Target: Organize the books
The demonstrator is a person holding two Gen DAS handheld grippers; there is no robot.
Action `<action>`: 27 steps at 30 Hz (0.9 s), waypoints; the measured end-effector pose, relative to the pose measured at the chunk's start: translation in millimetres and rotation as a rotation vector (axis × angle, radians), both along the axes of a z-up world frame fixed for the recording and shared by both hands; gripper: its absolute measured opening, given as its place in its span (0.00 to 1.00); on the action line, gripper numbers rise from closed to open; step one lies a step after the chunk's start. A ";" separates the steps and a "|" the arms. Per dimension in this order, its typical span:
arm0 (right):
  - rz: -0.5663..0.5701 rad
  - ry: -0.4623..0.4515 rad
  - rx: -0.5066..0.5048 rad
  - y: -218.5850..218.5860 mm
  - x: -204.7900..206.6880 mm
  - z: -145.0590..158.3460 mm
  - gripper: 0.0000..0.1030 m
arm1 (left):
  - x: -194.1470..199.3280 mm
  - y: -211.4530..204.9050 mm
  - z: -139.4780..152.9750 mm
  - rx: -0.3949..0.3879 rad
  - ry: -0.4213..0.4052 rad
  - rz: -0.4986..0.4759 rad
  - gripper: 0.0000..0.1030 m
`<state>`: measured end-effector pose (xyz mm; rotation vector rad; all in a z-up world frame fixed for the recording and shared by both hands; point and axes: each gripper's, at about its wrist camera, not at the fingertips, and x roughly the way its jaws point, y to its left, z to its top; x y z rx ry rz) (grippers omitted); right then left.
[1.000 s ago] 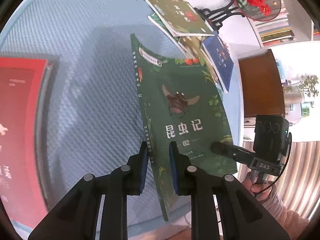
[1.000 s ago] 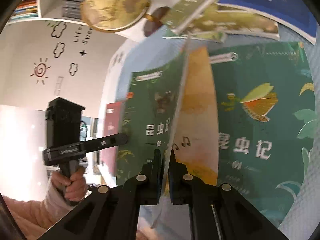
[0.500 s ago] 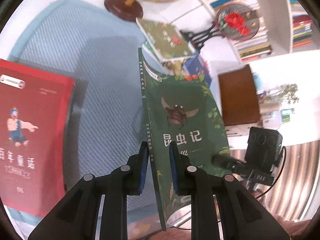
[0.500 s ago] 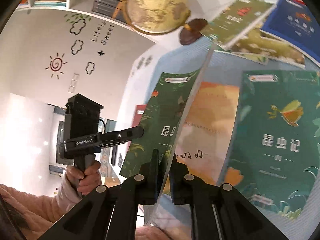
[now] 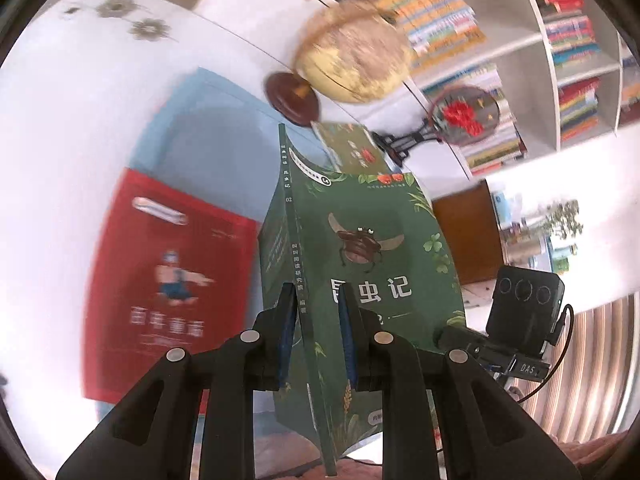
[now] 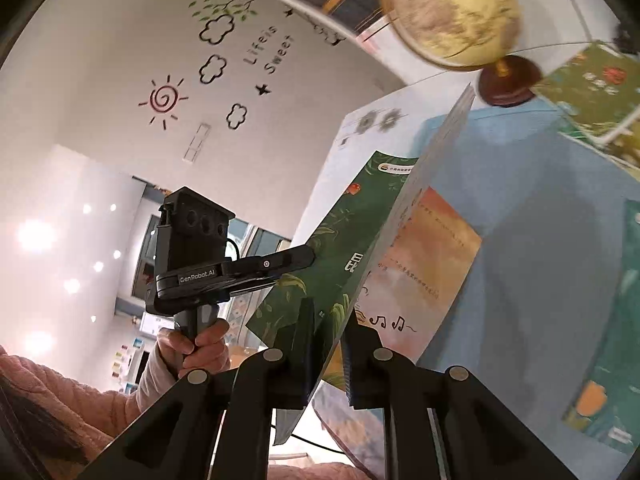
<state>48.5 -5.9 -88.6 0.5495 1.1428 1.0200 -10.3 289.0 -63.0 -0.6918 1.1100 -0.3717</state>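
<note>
Both grippers hold one dark green insect book point(image 5: 372, 248), lifted off the blue mat point(image 5: 208, 148) and standing on edge. My left gripper point(image 5: 314, 340) is shut on its spine edge near the bottom. My right gripper point(image 6: 326, 344) is shut on the opposite page edge; the green cover point(image 6: 332, 240) shows to its left. The left gripper point(image 6: 280, 260) shows in the right wrist view, the right gripper point(image 5: 460, 338) in the left wrist view. A red book point(image 5: 168, 272) lies flat on the mat at left.
A globe point(image 5: 356, 60) on a wooden base stands at the mat's far edge. Green books point(image 5: 352, 148) are piled behind the held book. An orange-covered book point(image 6: 432, 256) and a teal insect book point(image 6: 616, 344) lie on the mat. Bookshelves point(image 5: 560, 40) fill the back.
Both grippers have raised the green book and tilted upward, so the mat drops lower in view. The red book, the globe and the shelves have come into view.
</note>
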 end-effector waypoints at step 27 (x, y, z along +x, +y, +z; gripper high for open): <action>0.045 0.283 -0.149 110.1 6.5 -122.2 0.12 | -12.1 72.6 -107.2 0.219 0.221 0.074 0.18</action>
